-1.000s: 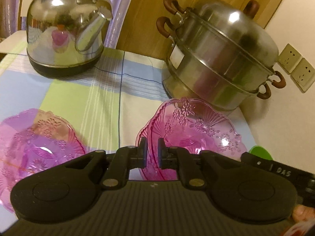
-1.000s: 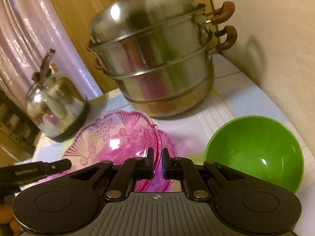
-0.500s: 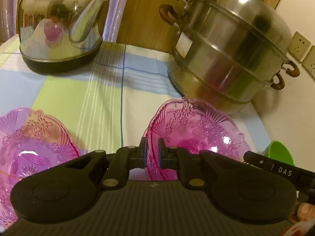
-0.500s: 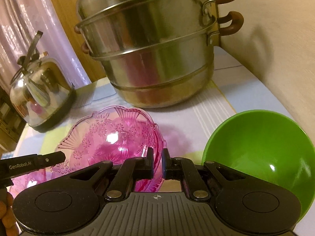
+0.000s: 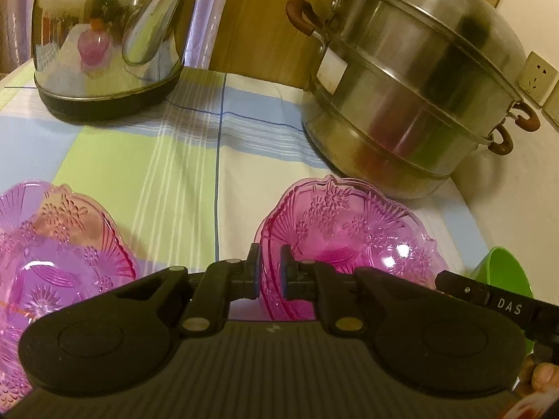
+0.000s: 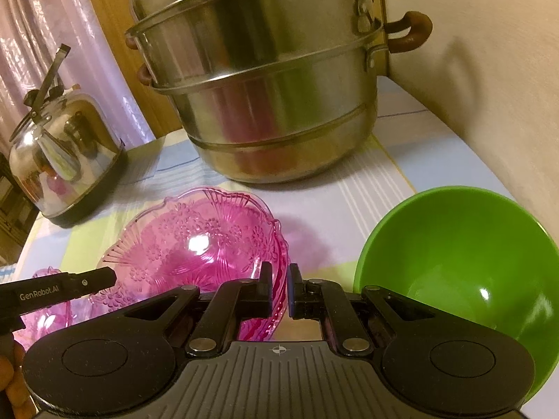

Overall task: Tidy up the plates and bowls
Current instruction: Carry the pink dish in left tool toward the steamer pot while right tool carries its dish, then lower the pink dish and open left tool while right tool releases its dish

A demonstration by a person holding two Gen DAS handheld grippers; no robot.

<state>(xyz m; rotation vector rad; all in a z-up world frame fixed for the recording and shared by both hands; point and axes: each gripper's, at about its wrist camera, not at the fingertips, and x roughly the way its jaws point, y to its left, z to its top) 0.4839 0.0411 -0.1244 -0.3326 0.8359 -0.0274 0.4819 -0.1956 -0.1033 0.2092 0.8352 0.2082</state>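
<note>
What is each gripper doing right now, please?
Left gripper: shut on the rim of the pink glass bowl.
Right gripper: shut on the opposite rim of the same bowl.

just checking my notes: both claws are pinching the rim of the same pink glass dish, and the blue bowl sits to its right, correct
One thing is off: the bowl to the right of the pink glass dish is green, not blue, as the right wrist view shows plainly. The rest holds: the left claw and the right claw each pinch the rim of that same dish.
</note>
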